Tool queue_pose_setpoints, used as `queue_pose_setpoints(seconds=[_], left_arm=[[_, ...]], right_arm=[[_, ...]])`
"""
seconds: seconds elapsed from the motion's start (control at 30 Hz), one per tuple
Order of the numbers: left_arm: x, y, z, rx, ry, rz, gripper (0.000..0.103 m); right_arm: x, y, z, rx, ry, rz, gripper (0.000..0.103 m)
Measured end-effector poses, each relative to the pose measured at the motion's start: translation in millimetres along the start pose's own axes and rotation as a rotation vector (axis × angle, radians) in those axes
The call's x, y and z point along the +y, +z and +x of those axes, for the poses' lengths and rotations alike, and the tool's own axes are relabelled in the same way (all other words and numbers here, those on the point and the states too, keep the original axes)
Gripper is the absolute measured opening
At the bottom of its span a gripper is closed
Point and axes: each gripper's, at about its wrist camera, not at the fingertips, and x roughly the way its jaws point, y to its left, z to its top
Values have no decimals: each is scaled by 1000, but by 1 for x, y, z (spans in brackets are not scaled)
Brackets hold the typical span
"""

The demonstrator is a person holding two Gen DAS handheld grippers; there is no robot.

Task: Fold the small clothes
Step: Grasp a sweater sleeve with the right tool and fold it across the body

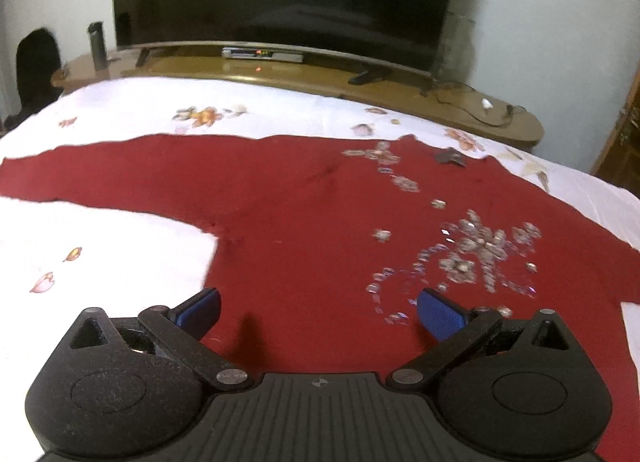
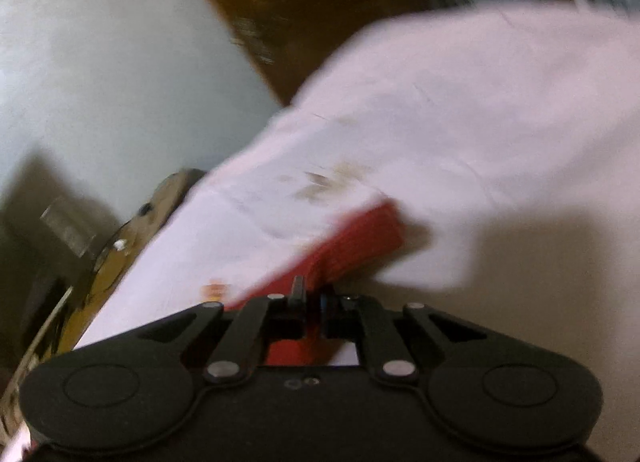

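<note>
gripping the red garment (image 2: 352, 246) — right gripper (image 2: 310, 298) fingers closed on it — left gripper (image 1: 318, 308) fingers spread above it.

The right gripper (image 2: 311, 296) has its jaws drawn together on a strip of red cloth (image 2: 352, 246), with red fabric showing between and below the fingers. The cloth runs up and to the right from the jaws, ending in a squared edge, and the picture is blurred. It lies over a white sheet (image 2: 460, 109) with faint brownish prints. To the left are a pale wall (image 2: 100, 61) and a wooden shelf edge (image 2: 108, 262).
</note>
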Motion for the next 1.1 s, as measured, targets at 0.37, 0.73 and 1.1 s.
queue_pose_setpoints(seconds=[0.37,0.73,1.1], left_arm=[[52,14,25,6,-174,-81,103],[70,38,35,15,-327,-116,89],[-63,51,126,212,-626,-154,68]], right_arm=[[260,-113,-80,-32,315,-555,7],[373,-313,-56,260,415,-941,26],[289,-249,-137,64,307,-798,53]])
